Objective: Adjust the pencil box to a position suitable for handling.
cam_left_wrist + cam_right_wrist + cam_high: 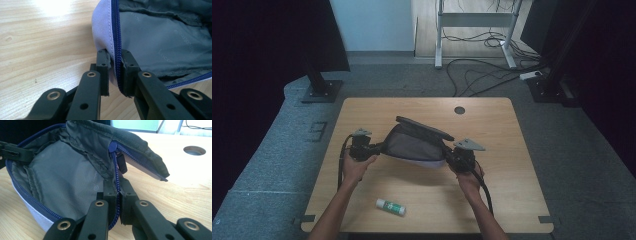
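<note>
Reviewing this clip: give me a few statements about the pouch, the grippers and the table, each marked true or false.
1. The left gripper is clamped on the zipper edge of the pouch. True.
2. The right gripper hangs open above the table. False: it is shut on the pouch's zipper edge.
3. The pouch is zipped closed. False: it gapes open, and its grey lining shows.
4. A small white and green tube lies on the table nearer the person than the pouch. True.
5. The tube is inside the pouch. False: it lies apart on the tabletop.
</note>
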